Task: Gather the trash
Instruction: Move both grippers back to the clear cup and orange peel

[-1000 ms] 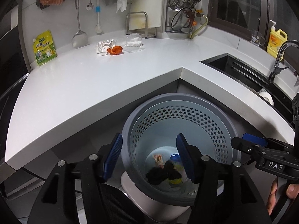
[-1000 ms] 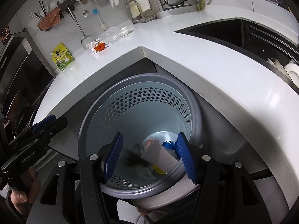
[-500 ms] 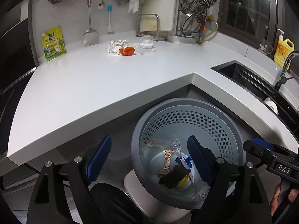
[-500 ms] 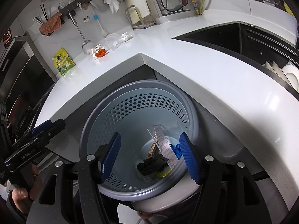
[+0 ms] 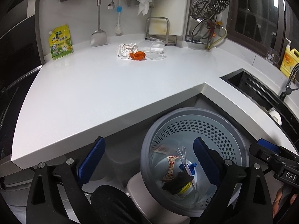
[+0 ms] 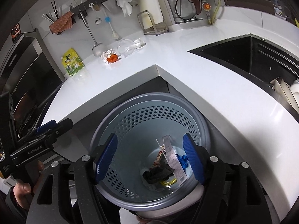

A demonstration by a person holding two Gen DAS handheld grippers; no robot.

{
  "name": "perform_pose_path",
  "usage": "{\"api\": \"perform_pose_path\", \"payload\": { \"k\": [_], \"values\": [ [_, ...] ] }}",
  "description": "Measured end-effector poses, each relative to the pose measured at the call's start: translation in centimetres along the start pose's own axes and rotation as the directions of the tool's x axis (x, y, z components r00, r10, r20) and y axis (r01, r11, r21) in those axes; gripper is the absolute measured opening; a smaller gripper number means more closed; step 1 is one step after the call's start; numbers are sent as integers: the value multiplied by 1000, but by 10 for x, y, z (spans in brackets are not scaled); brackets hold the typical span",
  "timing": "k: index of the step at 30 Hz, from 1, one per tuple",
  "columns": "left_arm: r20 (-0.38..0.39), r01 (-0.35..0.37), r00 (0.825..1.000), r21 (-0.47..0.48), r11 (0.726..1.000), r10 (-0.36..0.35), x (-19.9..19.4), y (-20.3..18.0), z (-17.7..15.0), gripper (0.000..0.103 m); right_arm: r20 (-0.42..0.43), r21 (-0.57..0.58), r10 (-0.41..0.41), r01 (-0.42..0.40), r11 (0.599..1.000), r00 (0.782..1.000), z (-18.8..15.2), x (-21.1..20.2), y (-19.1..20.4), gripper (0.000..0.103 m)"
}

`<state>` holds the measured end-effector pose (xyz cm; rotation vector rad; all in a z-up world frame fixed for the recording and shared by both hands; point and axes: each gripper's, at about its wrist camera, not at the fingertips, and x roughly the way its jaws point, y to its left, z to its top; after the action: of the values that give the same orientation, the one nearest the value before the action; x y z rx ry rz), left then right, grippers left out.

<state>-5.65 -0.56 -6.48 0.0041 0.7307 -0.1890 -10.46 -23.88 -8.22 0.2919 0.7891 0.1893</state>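
My left gripper hangs over the left rim of the grey perforated bin. Its jaws are opening and nothing is between them. My right gripper is above the bin, its jaws also opening with nothing held. At the bin's bottom lie a black crumpled piece, a receipt, a snack wrapper and a blue scrap. On the white counter sit crumpled paper, orange peel and a clear cup on its side.
A yellow-green pouch leans on the back wall at the left. Utensils hang on a rail. A black sink cuts into the counter at the right, with a yellow soap bottle behind it.
Both grippers' jaws have spread wider. The receipt that blurred between my right fingers now rests in the bin. My left gripper has drifted left, so the bin sits toward its right finger.
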Motion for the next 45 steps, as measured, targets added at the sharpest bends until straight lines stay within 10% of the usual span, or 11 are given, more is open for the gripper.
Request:
{"api": "perform_pose_path", "payload": {
  "k": [26, 45],
  "values": [
    [110, -17, 994, -14, 1000, 19, 14, 50, 76, 96, 78, -35, -14, 17, 999, 997, 87, 41, 21, 73],
    [104, -143, 983, -101, 985, 154, 103, 85, 174, 97, 64, -214, 56, -42, 976, 996, 230, 170, 64, 79]
  ]
}}
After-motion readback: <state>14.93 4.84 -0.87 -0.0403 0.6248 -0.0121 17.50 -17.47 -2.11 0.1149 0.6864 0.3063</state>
